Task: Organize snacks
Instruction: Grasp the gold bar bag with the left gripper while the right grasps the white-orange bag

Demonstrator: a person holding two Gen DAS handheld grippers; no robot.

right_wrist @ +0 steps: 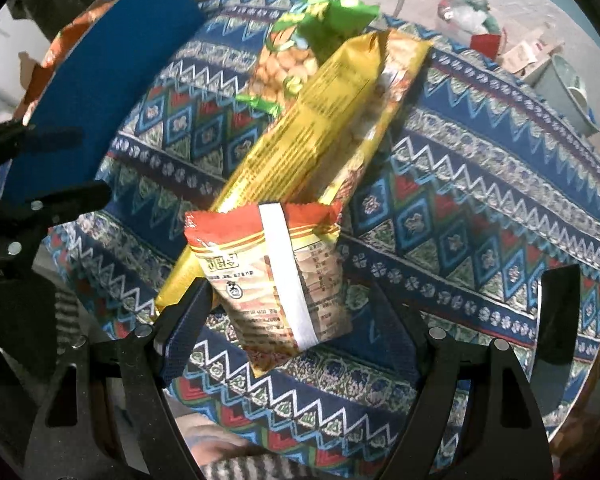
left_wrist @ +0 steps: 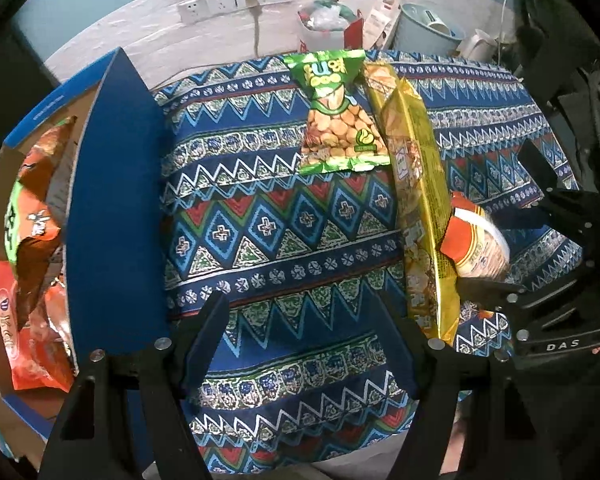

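A: Over the patterned cloth (left_wrist: 300,240) our left gripper (left_wrist: 300,344) hangs with jaws wide, nothing between them. At nine o'clock the blue box (left_wrist: 116,208) holds orange packets (left_wrist: 32,216).

B: Our right gripper (right_wrist: 288,332) gapes too, straddling the orange cracker pack (right_wrist: 276,276) without pressing it. At twelve o'clock we see the yellow bag (right_wrist: 320,120) and green bag (right_wrist: 292,56)

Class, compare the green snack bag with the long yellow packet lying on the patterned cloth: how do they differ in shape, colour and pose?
The green snack bag is short and broad; the long yellow packet is narrow and stretches much further along the patterned cloth. The green snack bag lies flat, while the long yellow packet rests on its side edge with a small orange packet leaning against it. Both lie side by side, touching, unopened as far as shown.
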